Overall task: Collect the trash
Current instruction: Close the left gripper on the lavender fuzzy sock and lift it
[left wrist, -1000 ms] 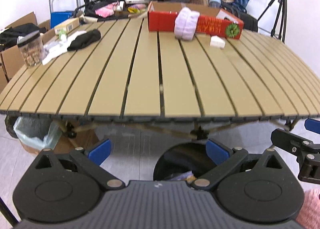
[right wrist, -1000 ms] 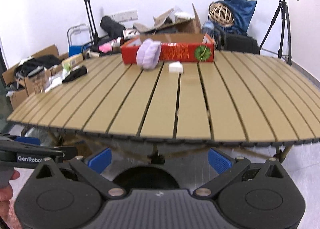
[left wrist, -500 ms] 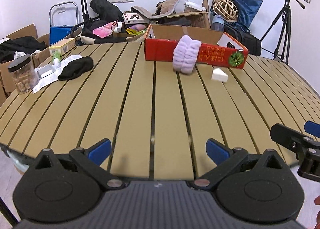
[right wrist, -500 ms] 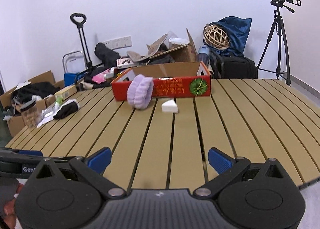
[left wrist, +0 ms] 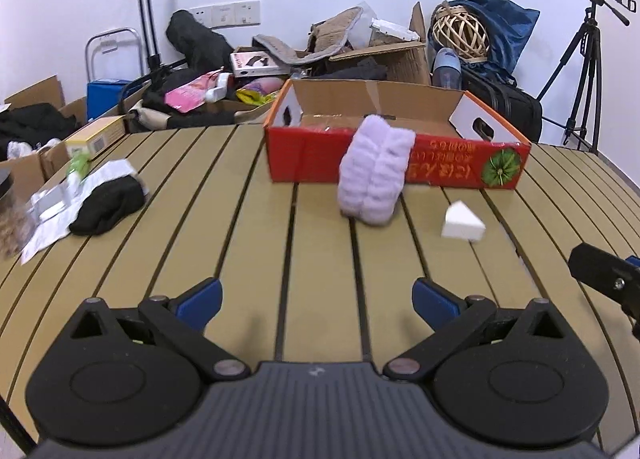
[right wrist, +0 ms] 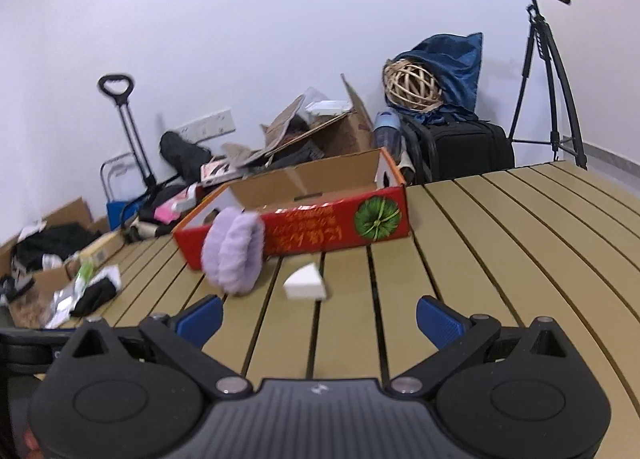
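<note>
A white wedge-shaped sponge [left wrist: 463, 225] lies on the slatted table [left wrist: 320, 243] in front of a red cardboard box [left wrist: 394, 139]; it also shows in the right wrist view [right wrist: 305, 283]. A fluffy lilac cloth roll [left wrist: 374, 175] leans on the box front, and shows in the right wrist view [right wrist: 234, 255]. A black cloth [left wrist: 108, 205] and white wrappers [left wrist: 52, 211] lie at the left. My left gripper [left wrist: 316, 299] is open and empty above the table's near part. My right gripper [right wrist: 318, 317] is open and empty, just short of the sponge.
A green-topped small bottle [left wrist: 78, 165] and a jar [left wrist: 10, 219] stand at the table's left edge. Boxes, bags and a hand trolley [left wrist: 144, 19] crowd the floor behind the table. A tripod [right wrist: 548, 71] stands at the back right.
Both grippers have risen from below the table edge and moved forward over the table. The box, lilac roll and sponge now look closer. The bin under the table has left the view.
</note>
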The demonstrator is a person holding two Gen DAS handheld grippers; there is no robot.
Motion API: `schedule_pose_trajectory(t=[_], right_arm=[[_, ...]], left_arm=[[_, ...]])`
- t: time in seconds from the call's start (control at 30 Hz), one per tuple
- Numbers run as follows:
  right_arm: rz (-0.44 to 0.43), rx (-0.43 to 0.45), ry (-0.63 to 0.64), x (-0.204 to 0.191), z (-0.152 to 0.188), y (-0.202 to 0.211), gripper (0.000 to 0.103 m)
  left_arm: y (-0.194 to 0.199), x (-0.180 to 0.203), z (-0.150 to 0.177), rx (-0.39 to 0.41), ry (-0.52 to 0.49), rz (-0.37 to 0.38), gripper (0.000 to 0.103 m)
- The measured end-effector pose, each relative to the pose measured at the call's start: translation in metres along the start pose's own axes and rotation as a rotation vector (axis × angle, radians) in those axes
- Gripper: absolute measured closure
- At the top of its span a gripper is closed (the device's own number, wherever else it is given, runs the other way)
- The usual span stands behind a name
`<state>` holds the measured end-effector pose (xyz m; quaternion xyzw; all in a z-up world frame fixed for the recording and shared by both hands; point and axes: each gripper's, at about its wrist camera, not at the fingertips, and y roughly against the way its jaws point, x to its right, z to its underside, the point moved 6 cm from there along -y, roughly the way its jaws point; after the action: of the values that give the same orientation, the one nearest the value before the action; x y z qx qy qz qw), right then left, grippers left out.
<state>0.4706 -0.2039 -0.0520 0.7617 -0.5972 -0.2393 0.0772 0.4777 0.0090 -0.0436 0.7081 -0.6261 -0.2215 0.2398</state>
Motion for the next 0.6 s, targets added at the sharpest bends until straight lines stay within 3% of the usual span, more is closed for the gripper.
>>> schedule_pose_trajectory(t=[0.6], right_arm=[[0.025, -0.058, -0.003, 0.026, -0.029, -0.085, 0.000]], left_arm=[[-0.112, 0.033, -0.055, -0.026, 0.009, 0.014, 0.000]])
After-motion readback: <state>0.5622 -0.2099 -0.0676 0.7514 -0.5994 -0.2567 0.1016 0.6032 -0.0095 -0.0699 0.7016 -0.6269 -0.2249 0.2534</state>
